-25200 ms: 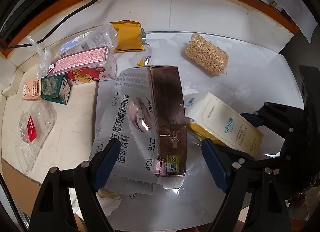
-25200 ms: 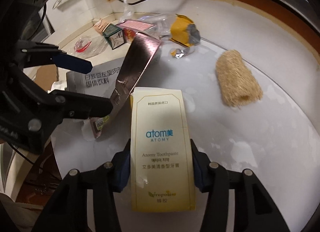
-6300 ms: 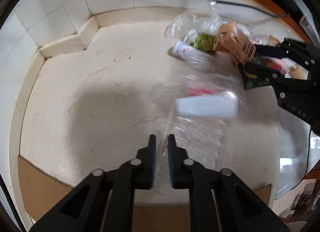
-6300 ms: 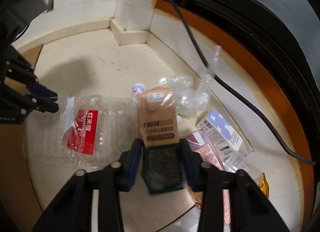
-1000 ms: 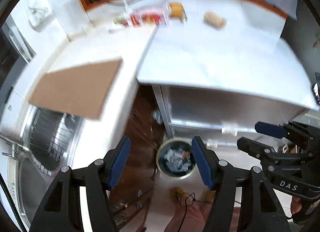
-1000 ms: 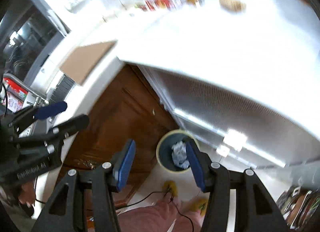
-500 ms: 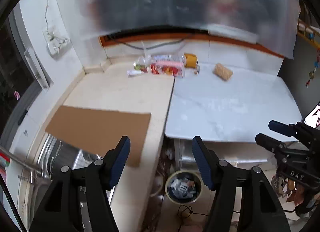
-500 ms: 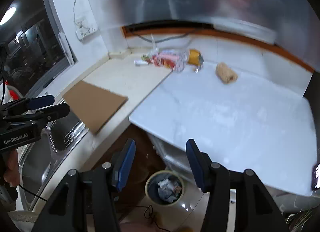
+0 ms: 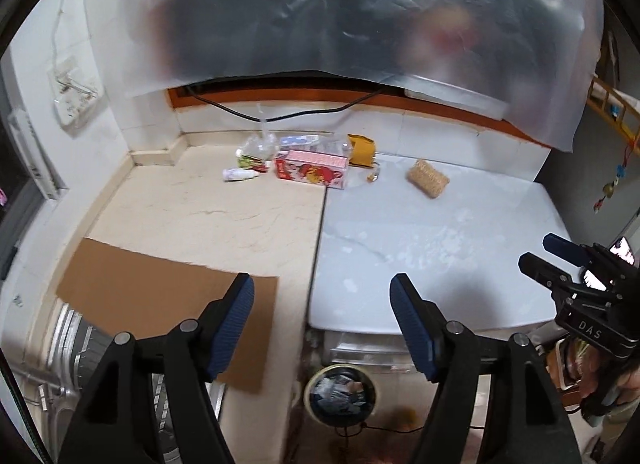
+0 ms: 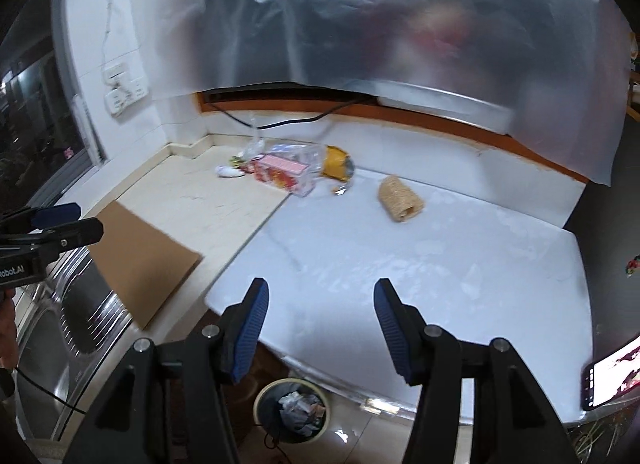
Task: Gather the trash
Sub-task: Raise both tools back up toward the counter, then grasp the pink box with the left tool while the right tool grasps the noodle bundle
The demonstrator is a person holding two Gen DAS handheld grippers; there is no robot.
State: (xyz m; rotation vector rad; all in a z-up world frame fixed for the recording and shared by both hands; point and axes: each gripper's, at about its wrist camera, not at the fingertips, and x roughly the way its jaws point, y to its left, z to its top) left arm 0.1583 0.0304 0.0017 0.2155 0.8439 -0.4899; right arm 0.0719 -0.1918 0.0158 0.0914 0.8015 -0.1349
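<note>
Both grippers stand higher than a second ago: then each camera looked down past the counter edge at the trash bin on the floor, whereas now the whole worktop fills both views and the bin sits low in frame. Neither gripper carries the carton or plastic clamshell seen clamped some seconds earlier.

Trash bin [image 9: 340,392], round and holding crumpled waste, lies on the floor below the counter edge, under and between the fingers of the left gripper [image 9: 322,324]; in the right wrist view it sits beneath the right gripper [image 10: 320,330], slightly toward its left finger.

Remaining litter lies far ahead of both grippers, clustered against the back wall: a red-and-pink carton [image 9: 310,170], a small white bottle [image 9: 236,174], crumpled clear plastic [image 9: 258,146], a yellow packet [image 9: 362,150] and, apart to the right on the white slab, a loofah scrubber [image 9: 428,183].

Left gripper: jaws wide apart and opening, nothing between the blue pads [image 9: 234,328]. Right gripper: jaws likewise apart and opening, empty.

Cardboard sheet [image 9: 160,300] lies on the beige counter [image 9: 208,220] beside the steel sink [image 10: 52,328]. A lit phone [image 10: 610,374] rests at the slab's right edge.
</note>
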